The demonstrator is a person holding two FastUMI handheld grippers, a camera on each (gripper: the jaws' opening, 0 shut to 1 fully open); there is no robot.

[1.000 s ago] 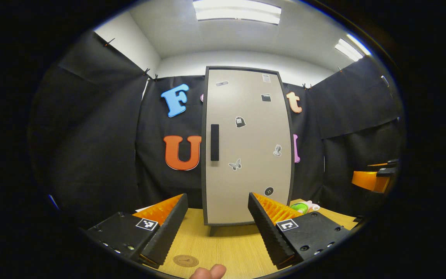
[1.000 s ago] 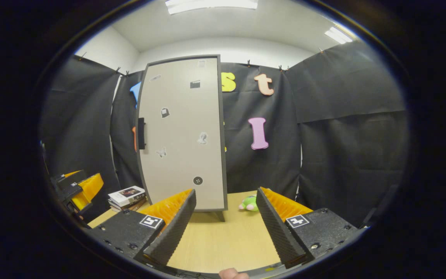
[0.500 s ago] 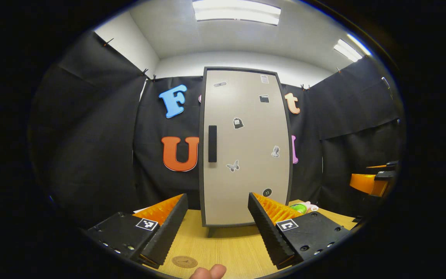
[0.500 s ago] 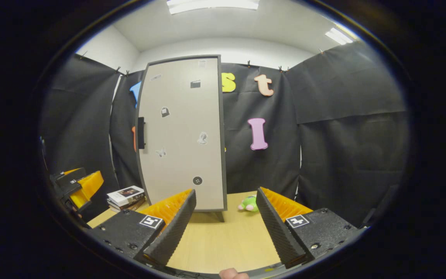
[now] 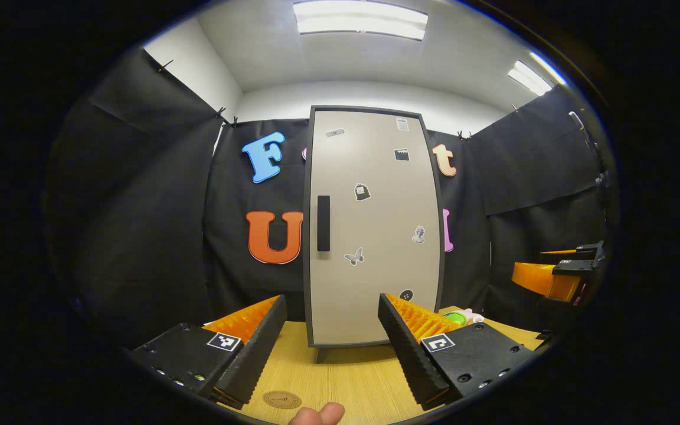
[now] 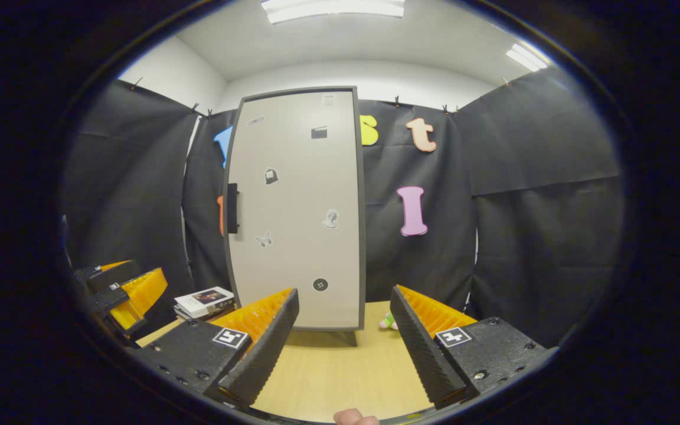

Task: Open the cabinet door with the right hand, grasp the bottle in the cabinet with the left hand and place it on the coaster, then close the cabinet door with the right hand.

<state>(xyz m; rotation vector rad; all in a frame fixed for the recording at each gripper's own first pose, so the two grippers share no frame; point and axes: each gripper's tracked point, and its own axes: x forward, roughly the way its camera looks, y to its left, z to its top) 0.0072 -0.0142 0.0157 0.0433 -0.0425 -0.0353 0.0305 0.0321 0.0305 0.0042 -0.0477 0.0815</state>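
Cabinet door [image 6: 298, 206] shut, standing upright on tabletop [image 6: 340, 378], both right gripper [image 6: 343, 339] and left gripper [image 5: 331, 342] with fingers wide and empty; stiff, light panel likely, best taken by dark handle [image 6: 232, 208] at its left edge.

Cabinet ahead on table, both my grippers held in front of it, apart from it.

Cabinet [image 5: 373, 224] stands upright at the table's [image 5: 346, 383] back, door closed, handle [image 5: 323, 223] on the door's left edge. Coaster [image 5: 281, 399] lies on the table near me, in front of the cabinet, between my left gripper's [image 5: 332, 345] spread fingers. Toy [image 5: 458, 317] sits on the table right of the cabinet. Books [image 6: 205, 300] are stacked on the table left of the cabinet. My right gripper [image 6: 345, 339] is to the right, fingers apart, facing the cabinet front.
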